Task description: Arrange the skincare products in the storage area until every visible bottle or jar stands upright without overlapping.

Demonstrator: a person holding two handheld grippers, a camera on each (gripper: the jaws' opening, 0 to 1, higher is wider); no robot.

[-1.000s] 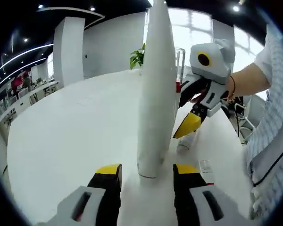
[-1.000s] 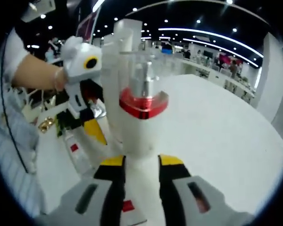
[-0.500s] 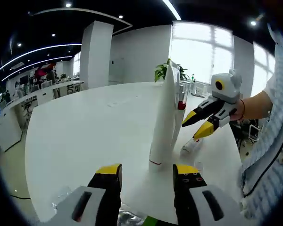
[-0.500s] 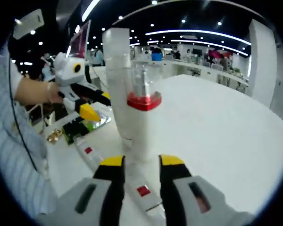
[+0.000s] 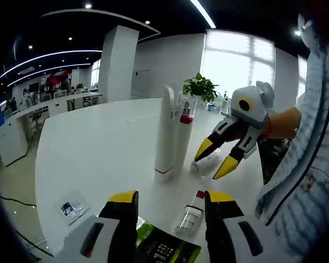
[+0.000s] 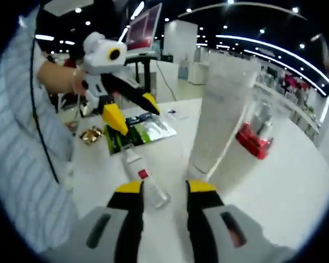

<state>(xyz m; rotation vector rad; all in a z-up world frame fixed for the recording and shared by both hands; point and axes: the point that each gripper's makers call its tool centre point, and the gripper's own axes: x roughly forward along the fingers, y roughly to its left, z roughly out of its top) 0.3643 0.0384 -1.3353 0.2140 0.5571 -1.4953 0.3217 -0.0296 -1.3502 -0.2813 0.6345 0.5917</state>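
Left gripper view: the left tongs (image 5: 168, 200) stand open with nothing between the jaws, low over the white tabletop (image 5: 98, 148). Ahead, a tall white tapered tube (image 5: 166, 131) stands upright, touching or just beside a white pump bottle with a red collar (image 5: 183, 139), also upright. A small clear bottle with a red band (image 5: 189, 215) lies on its side between the left jaws' tips and the upright pair. Another small white bottle (image 5: 204, 163) lies flat just right of the pump bottle. The right tongs (image 5: 215, 159) hang open directly above it, empty. A small clear sachet (image 5: 73, 207) lies near the tabletop edge; a green-and-black packet (image 5: 162, 249) sits beneath the left jaws.

Right gripper view: the right tongs (image 6: 163, 187) are open and empty, the clear bottle lying beside their left jaw. A gold crumpled wrapper (image 6: 91, 134) rests near the packet.
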